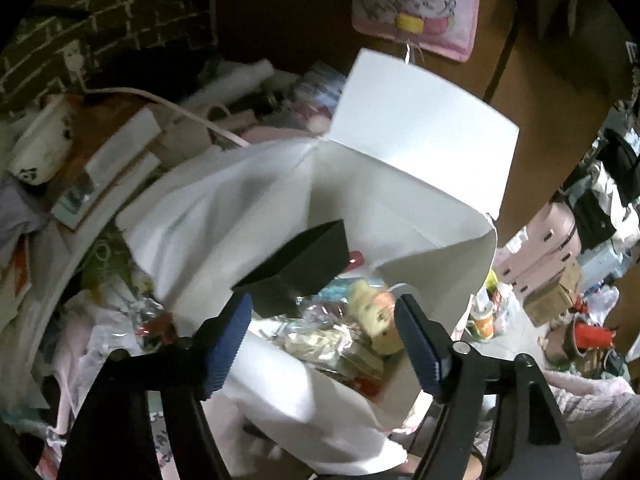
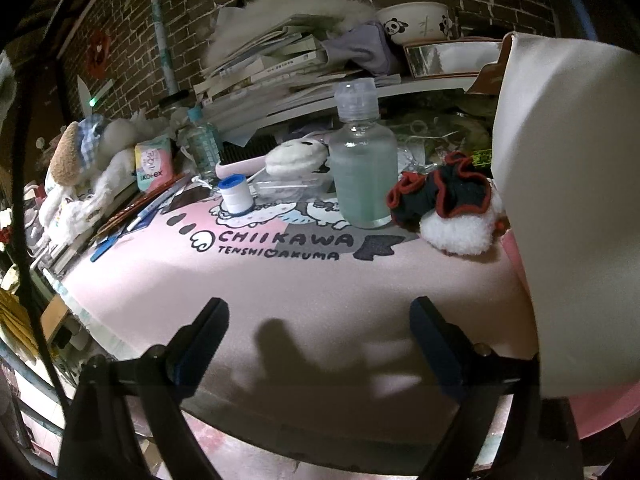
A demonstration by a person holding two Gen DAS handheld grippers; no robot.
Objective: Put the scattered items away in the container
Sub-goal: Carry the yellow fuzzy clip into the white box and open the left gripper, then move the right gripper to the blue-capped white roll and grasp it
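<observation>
My left gripper is open above the open white box, whose flaps stand up. A small black box is in mid-air just past the left fingertip, over the opening, free of the fingers. Inside lie a plush doll and wrapped packets. My right gripper is open and empty, low over the pink Chiikawa mat. On the mat stand a clear bottle of pale green liquid, a white tape roll and a dark red-edged scrunchie with a white pompom. The white box wall fills the right edge.
Stacked books and a panda bowl sit on a shelf behind. A plush toy, a Kotex pack and a small water bottle crowd the mat's far left. Cartons and clutter lie on the floor.
</observation>
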